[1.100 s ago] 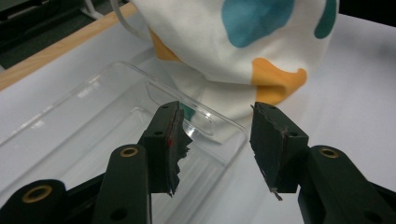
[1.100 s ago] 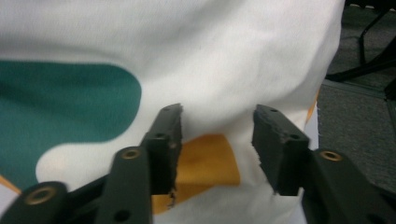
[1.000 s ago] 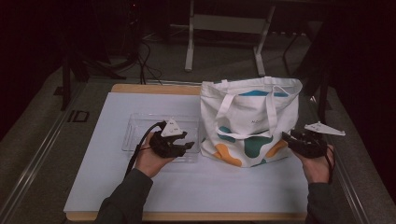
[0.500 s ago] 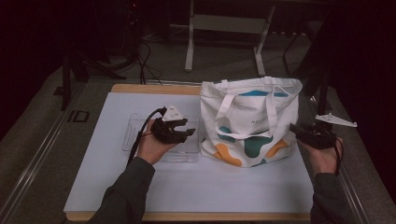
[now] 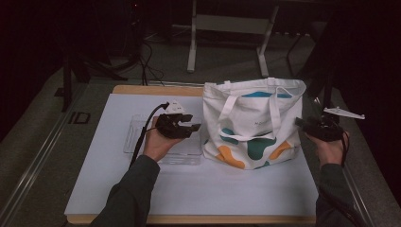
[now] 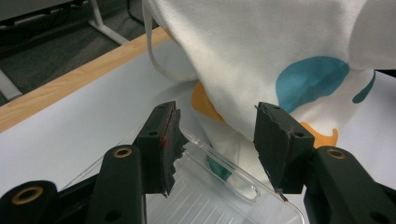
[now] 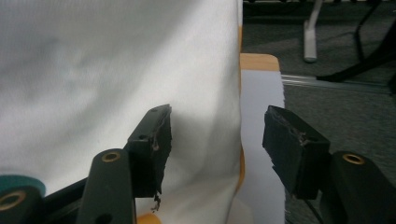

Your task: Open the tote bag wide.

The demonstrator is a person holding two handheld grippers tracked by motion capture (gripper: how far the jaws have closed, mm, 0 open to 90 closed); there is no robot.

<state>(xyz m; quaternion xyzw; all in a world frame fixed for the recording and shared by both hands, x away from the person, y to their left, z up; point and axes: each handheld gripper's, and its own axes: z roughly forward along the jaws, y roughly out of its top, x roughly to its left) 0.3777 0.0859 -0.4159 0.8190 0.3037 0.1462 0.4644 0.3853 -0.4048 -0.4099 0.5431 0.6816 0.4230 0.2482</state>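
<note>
We flank the tote bag [image 5: 253,124], which stands upright on the worktop [image 5: 198,189] beside a clear tray [image 5: 137,137]. Our left hand-held gripper [image 5: 191,126] and right hand-held gripper [image 5: 302,124] both have jaws spread and have just been opening, nothing pinched. We judge this the approach; next, each must close on a bag edge.

tote bag [image 7: 116,70]: blurred, cut off at top and left | clear tray [image 6: 219,200]: cut off at bottom edge
</note>
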